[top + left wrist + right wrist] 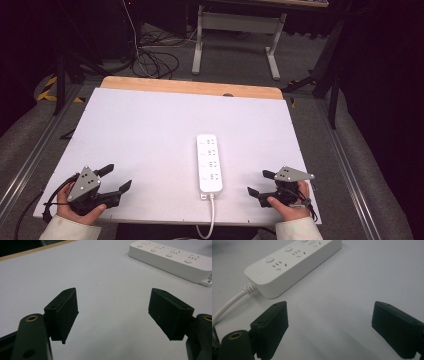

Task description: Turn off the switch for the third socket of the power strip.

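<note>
A white power strip (209,162) with several sockets lies lengthwise in the middle of the white table board (150,125), its cable (210,215) running off the near edge. My left gripper (116,178) rests near the front left corner, open and holding nothing. My right gripper (260,182) rests near the front right, also open and holding nothing. In the left gripper view the strip (172,258) lies beyond the jaws at the upper right, past my left gripper (113,312). In the right gripper view the strip's cable end (287,267) lies ahead and left of my right gripper (329,325).
The board sits on a wooden tabletop (190,87) whose far edge shows. Beyond it stand a desk frame (235,35) and loose cables (150,60) on the floor. Metal rails (30,160) run along both sides of the table.
</note>
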Motion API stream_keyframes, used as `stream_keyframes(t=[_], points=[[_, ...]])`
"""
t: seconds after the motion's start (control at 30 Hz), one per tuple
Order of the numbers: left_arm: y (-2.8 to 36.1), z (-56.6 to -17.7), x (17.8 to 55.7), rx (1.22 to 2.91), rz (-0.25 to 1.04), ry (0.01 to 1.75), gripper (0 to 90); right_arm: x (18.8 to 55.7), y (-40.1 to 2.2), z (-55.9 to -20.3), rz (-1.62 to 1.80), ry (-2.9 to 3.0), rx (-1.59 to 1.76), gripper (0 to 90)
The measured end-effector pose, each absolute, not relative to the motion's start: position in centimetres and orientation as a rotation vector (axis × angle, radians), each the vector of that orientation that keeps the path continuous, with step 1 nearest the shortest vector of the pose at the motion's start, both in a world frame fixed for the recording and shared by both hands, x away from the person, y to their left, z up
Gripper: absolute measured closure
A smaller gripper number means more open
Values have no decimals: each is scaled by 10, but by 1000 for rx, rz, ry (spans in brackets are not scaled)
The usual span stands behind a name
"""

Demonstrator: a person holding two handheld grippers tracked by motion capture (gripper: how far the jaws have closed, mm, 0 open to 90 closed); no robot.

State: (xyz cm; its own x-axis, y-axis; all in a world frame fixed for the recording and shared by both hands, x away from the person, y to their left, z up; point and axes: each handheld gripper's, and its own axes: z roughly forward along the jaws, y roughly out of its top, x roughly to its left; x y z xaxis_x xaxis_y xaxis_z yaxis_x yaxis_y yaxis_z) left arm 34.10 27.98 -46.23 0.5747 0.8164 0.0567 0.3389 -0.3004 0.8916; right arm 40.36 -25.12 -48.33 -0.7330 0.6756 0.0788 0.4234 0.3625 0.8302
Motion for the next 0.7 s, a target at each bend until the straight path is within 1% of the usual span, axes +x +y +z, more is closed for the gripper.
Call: stream_keyframes(t=[0.37,0.47,0.7], points=[[284,-462,337,1884,639,925,244,397,-252,-496,1268,2390,990,141],[282,-462,337,1885,640,918,244,397,-254,-491,1289,2340,971,157],[281,-463,340,1886,631,919,241,396,-256,-489,1293,2311,973,157]])
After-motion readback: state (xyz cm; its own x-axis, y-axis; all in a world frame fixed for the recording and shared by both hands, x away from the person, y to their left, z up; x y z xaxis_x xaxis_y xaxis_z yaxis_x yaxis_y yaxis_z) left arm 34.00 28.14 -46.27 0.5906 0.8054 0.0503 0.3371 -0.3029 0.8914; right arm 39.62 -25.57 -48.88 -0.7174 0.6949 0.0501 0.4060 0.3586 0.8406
